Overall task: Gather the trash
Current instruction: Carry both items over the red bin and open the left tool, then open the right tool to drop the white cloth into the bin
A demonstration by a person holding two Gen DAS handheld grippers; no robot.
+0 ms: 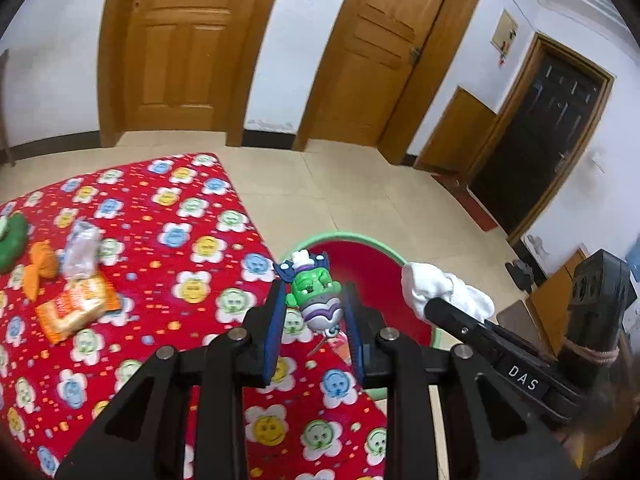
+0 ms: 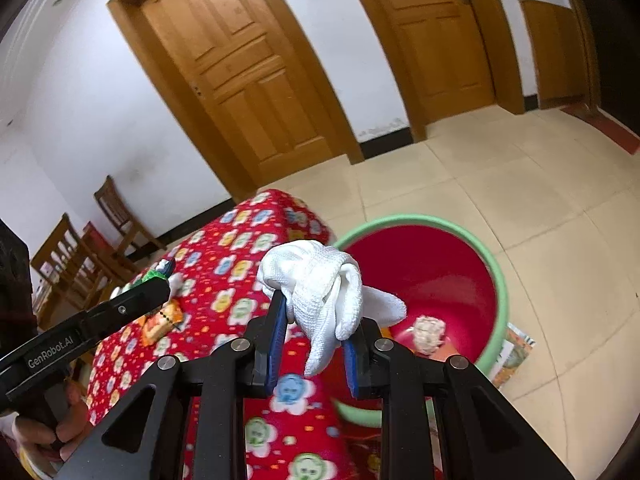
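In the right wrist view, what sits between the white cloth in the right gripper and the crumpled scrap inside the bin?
Nothing solid: right wrist view shows only the bin's bare red inner wall between the white cloth, held in the right gripper, and the crumpled scrap.

Both tilt downward: left hand-held gripper (image 1: 316,312) nearly closed, clamping; right hand-held gripper (image 2: 316,330) likewise.

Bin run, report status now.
Left gripper shut on toy. Right gripper shut on white glove. Bin beside table, wad inside. Nothing in the way.
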